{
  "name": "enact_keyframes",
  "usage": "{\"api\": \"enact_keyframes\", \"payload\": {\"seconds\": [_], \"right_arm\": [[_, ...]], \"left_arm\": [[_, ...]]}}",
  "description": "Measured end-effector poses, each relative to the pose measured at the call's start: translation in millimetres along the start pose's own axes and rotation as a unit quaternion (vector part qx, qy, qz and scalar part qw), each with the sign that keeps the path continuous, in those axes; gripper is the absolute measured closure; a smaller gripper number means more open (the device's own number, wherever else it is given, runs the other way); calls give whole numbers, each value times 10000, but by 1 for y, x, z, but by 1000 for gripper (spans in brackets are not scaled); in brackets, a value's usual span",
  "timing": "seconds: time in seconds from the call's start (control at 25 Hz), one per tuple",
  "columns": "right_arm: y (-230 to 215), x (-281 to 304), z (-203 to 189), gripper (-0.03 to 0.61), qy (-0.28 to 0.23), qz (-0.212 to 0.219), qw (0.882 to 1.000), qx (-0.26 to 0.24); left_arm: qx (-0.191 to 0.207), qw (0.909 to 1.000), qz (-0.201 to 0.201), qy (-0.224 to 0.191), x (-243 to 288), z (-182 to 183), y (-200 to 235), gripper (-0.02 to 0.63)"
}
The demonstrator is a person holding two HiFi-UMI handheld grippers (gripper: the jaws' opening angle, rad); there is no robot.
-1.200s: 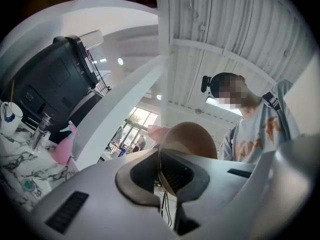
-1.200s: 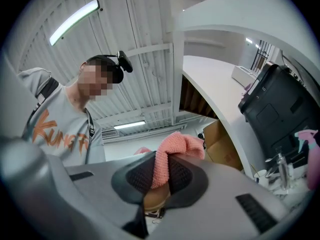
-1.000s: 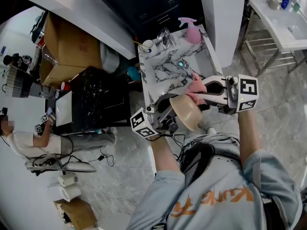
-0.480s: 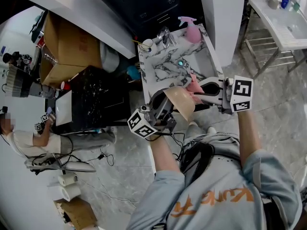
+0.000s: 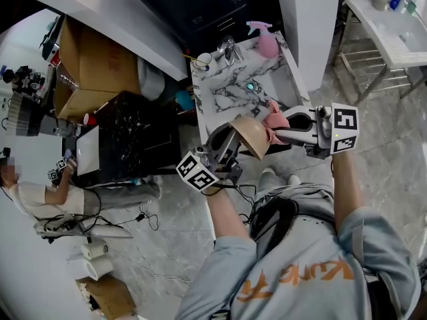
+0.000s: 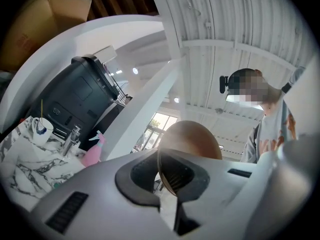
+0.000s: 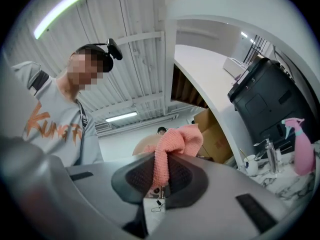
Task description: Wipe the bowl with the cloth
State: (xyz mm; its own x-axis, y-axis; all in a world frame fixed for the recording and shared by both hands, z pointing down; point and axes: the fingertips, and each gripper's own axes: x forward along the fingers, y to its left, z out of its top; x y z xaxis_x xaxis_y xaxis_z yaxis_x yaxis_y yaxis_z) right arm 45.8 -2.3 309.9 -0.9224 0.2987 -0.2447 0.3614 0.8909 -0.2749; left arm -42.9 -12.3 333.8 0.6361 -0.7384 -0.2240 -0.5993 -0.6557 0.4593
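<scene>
The left gripper (image 5: 231, 136) clamps the rim of the tan bowl (image 5: 253, 136) — the right gripper (image 5: 279, 128) pinches the pink cloth (image 5: 273, 115), seemingly touching the bowl, over the near edge of the marble table (image 5: 225, 93)

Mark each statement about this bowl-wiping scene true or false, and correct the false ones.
1. The left gripper is shut on the rim of the round tan bowl. True.
2. The right gripper is empty. False: its jaws pinch the pink knitted cloth.
3. The pink spray bottle stands on the marble-patterned table. True.
4. The bowl rests on the table. False: the left gripper holds it up, tilted on edge.
</scene>
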Motion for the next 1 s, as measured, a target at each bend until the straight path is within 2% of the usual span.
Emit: {"api": "enact_keyframes", "payload": {"seconds": [0.28,0.44,0.56,0.8,0.92,1.0], "right_arm": [[-11,0,6,529,-216,-216,9995,52],[-28,0,3,529,-238,-646,9976,29],[-44,0,3,529,-298,-1055,9940,52],[-66,-4,5,529,-475,-1541,9869,100],[-81,-3,6,529,-536,-1833,9815,165],[-89,-2,4,529,-559,-2029,9774,202]], "left_arm": [[-14,9992,-212,350,4,-10,-6,583],[96,9981,-299,528,5,-14,-8,583],[162,9976,-210,644,3,-17,-3,583],[177,9966,549,596,-11,-9,32,583],[194,9910,1020,847,-18,-6,55,583],[141,9834,1408,1134,-24,-8,72,583]]}}
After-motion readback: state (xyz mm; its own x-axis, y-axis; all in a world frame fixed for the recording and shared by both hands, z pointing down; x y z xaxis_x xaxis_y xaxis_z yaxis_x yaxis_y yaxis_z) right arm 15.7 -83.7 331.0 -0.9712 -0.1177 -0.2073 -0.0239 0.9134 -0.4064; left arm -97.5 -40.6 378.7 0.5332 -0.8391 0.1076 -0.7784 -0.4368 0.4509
